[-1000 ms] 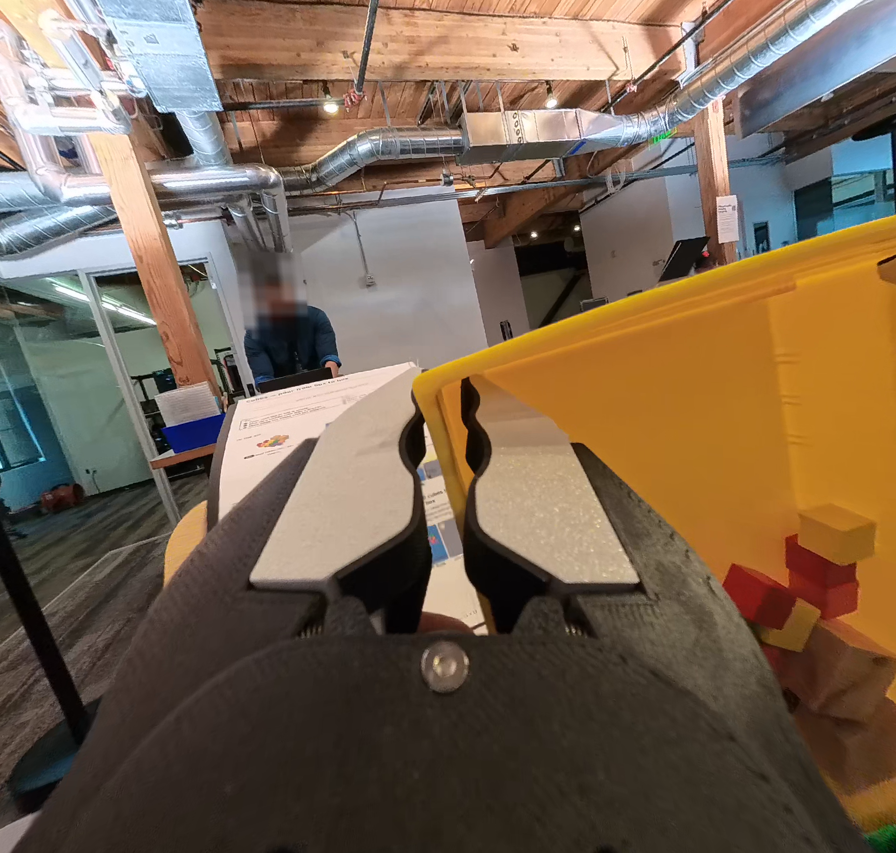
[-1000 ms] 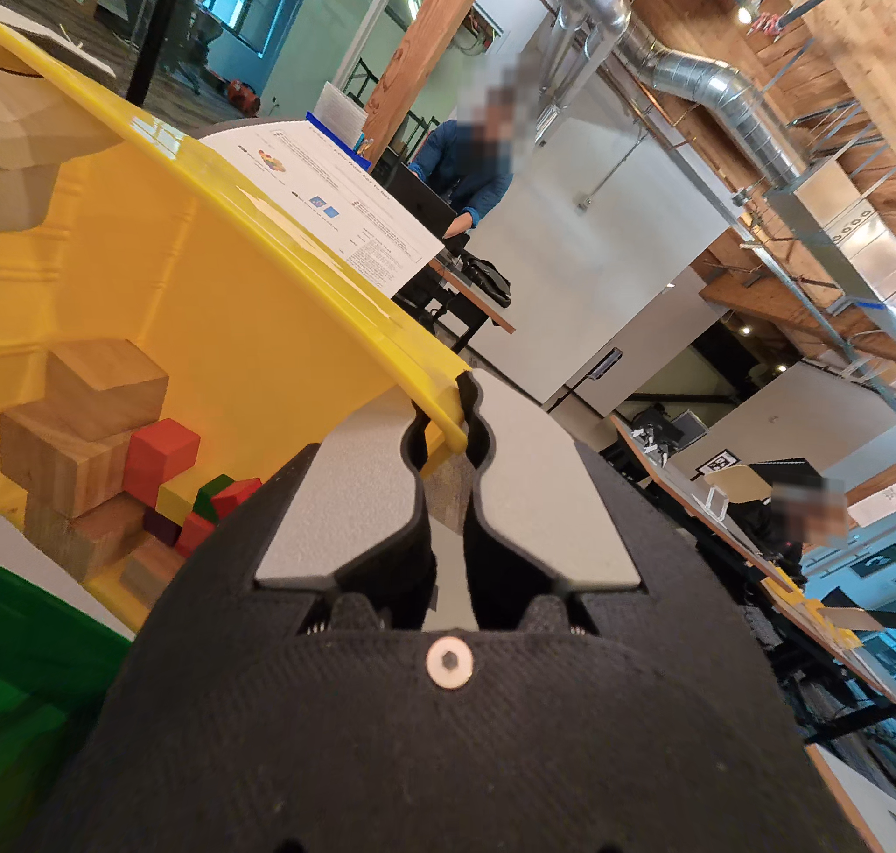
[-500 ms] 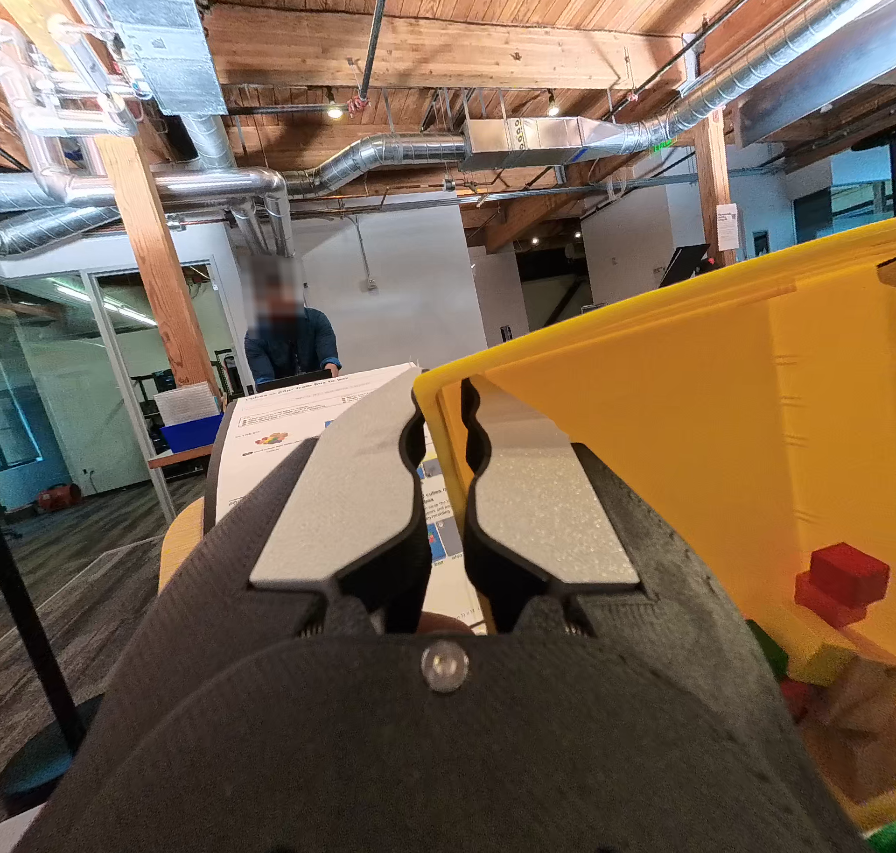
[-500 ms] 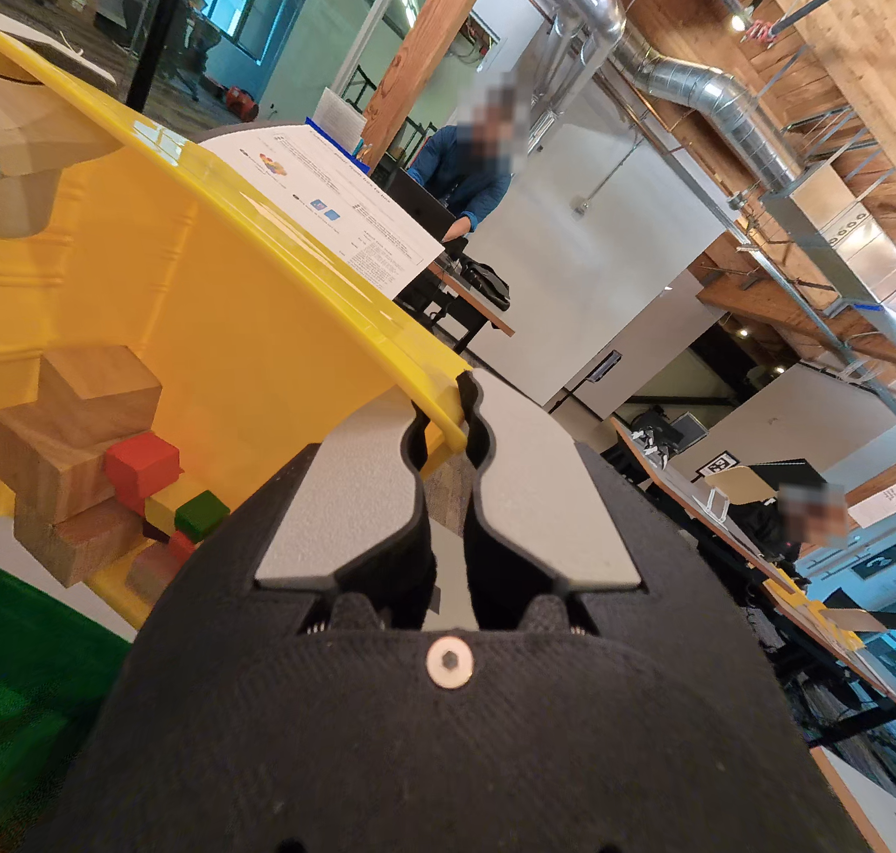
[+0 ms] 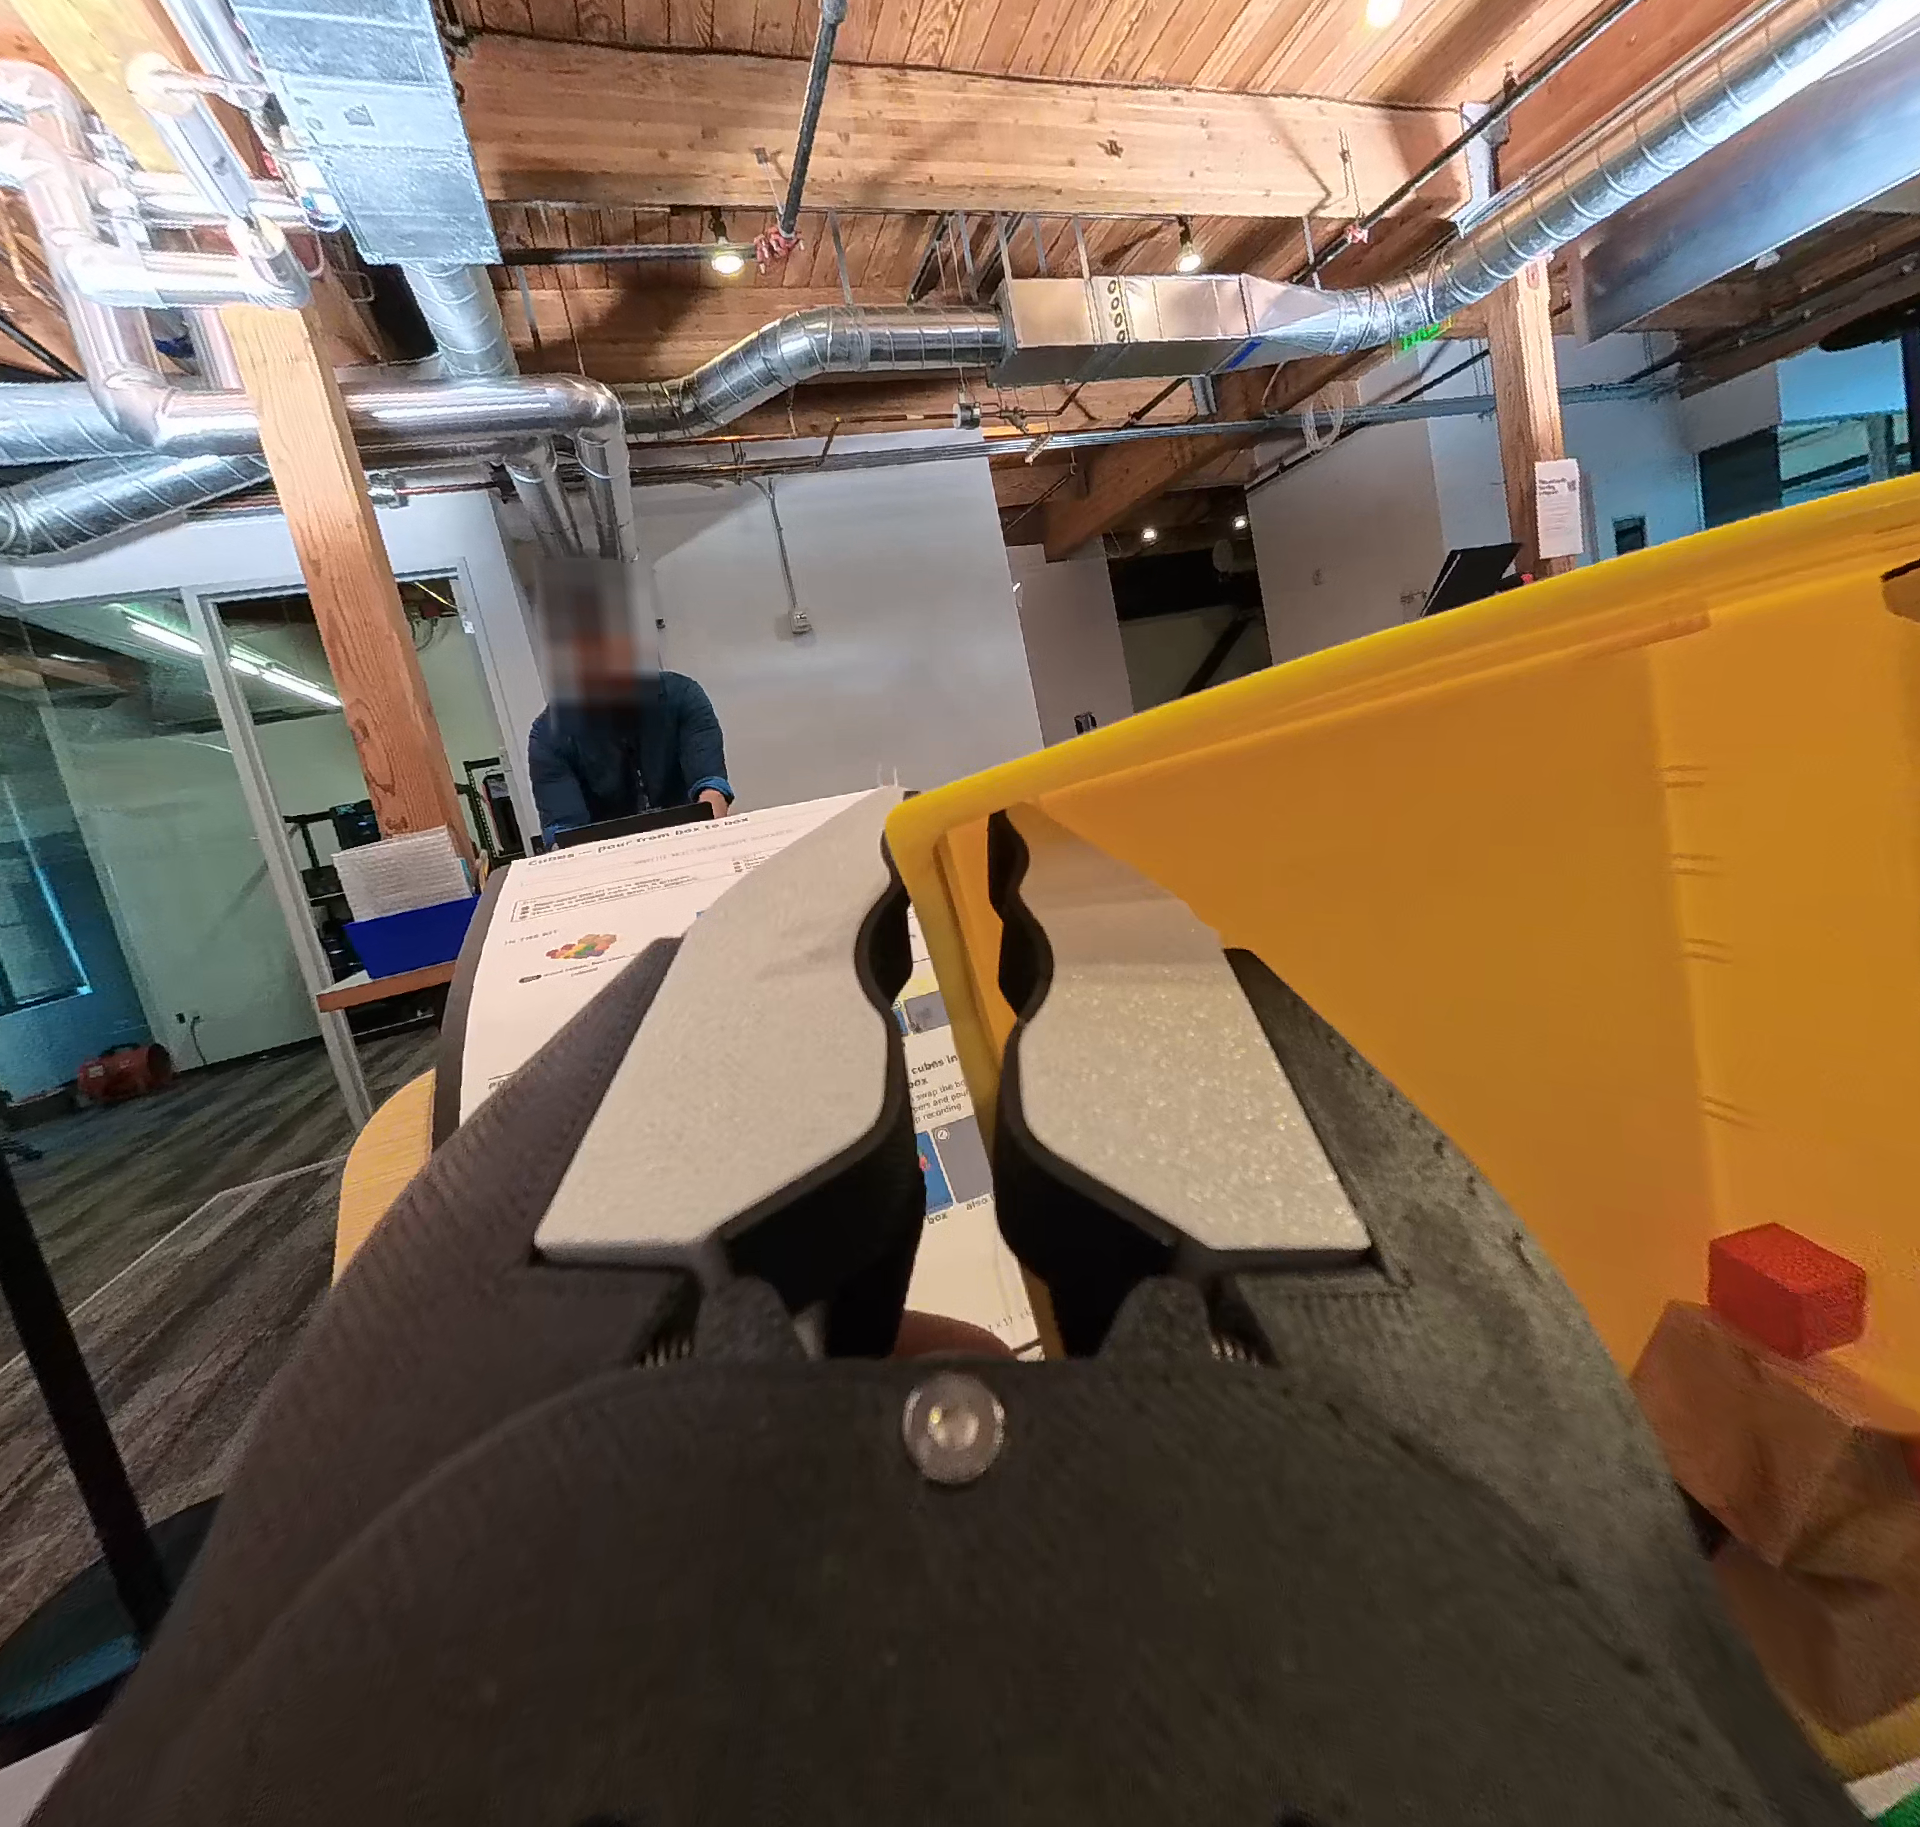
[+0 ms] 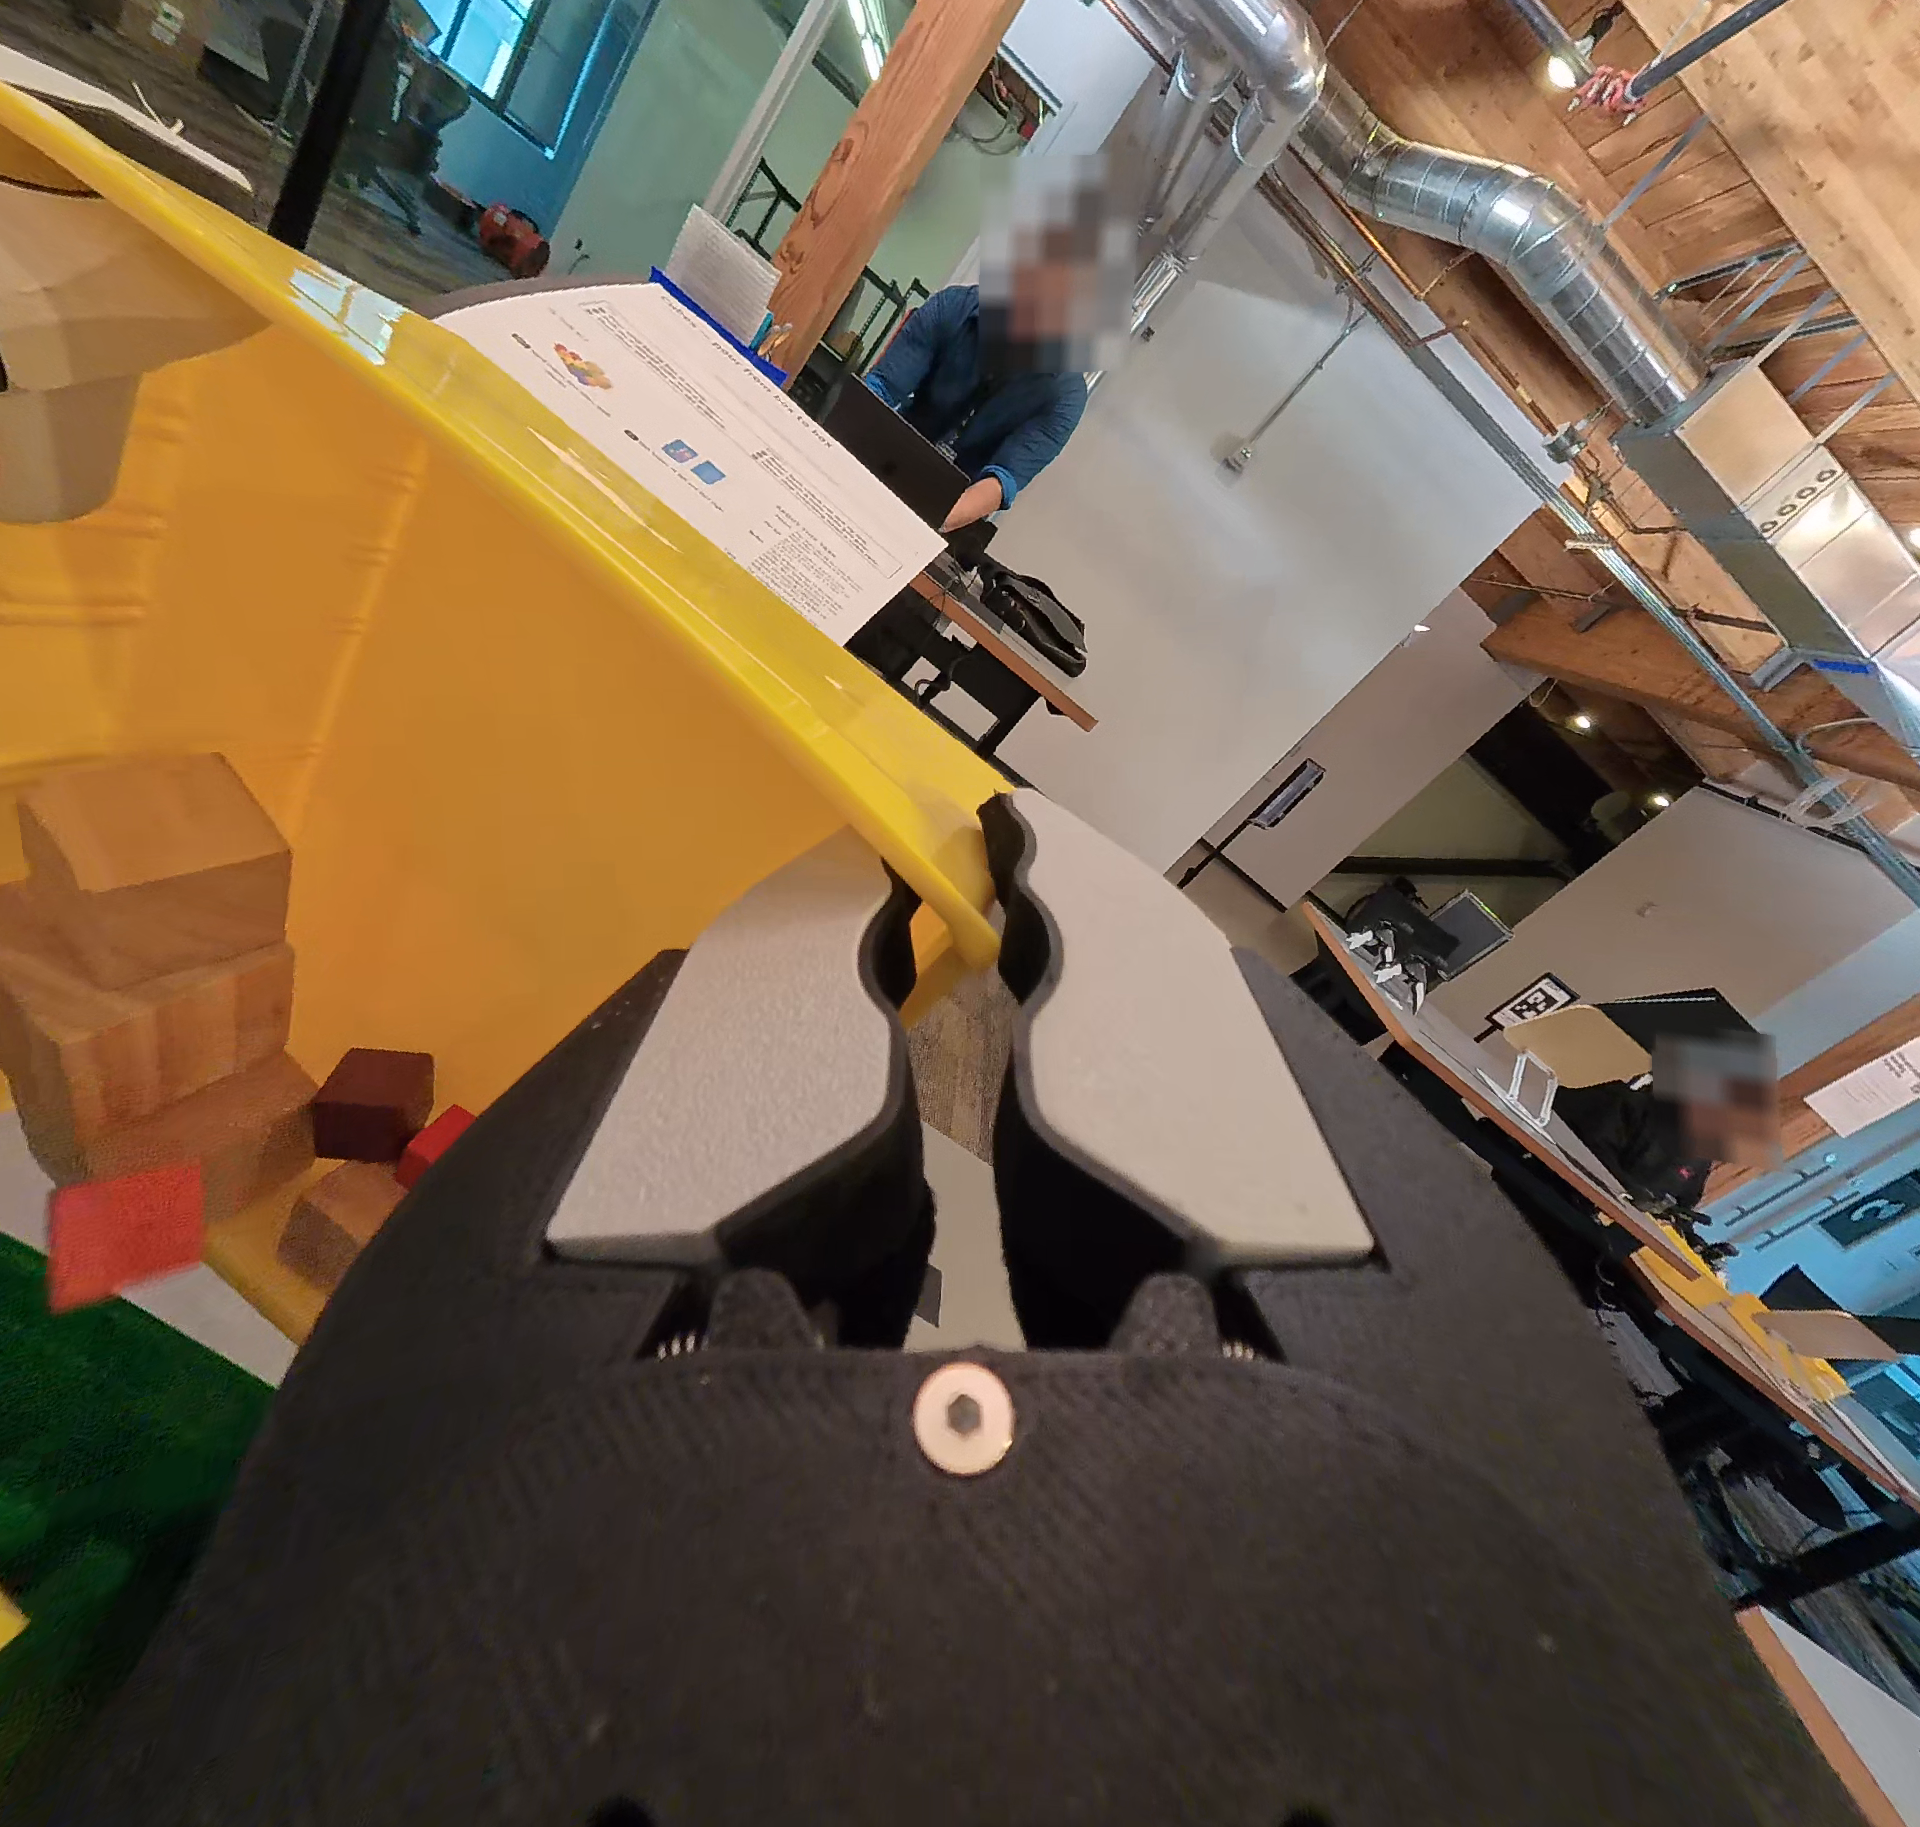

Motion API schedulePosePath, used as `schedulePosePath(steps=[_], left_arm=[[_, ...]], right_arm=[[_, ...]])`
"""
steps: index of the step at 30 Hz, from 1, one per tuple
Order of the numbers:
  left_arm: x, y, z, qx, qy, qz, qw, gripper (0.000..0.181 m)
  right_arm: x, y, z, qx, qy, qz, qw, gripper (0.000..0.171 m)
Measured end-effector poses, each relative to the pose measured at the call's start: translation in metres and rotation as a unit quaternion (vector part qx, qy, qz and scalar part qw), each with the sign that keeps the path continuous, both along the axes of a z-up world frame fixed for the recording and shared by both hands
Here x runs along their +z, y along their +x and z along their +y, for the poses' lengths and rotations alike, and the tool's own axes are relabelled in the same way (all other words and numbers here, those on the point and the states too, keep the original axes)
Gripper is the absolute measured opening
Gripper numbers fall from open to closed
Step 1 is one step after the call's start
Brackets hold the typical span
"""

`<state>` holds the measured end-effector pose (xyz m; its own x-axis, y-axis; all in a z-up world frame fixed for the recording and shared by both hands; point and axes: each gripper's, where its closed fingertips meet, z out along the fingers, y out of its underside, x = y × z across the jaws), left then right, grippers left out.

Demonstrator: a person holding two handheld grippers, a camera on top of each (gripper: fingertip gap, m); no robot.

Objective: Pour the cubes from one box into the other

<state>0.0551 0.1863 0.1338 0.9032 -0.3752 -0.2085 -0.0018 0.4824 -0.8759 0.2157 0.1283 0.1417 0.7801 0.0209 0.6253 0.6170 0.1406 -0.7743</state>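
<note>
Where ducts (image 5: 852, 364) run: timber ceiling (image 5: 935, 104)

Open-plan office loft: desks (image 6: 1507, 1081), glass partitions (image 5: 125, 821), exposed ducts (image 5: 852, 354), timber ceiling (image 5: 935, 115).

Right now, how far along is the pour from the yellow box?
Done: both grippers, left gripper and right gripper, are shut on the yellow box rim, and the box is tipped. In hand: a red cube is blurred, falling past the lip toward the green box. Left: wooden blocks and a dark red cube sit inside.
</note>
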Motion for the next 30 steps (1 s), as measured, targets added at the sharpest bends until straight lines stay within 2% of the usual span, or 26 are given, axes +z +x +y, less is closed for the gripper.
schedulePosePath(steps=[30], left_arm=[[0.012,-0.006,-0.014,0.002,0.022,-0.013,1.000,0.011]], right_arm=[[0.010,-0.006,-0.013,0.002,0.025,-0.005,1.000,0.007]])
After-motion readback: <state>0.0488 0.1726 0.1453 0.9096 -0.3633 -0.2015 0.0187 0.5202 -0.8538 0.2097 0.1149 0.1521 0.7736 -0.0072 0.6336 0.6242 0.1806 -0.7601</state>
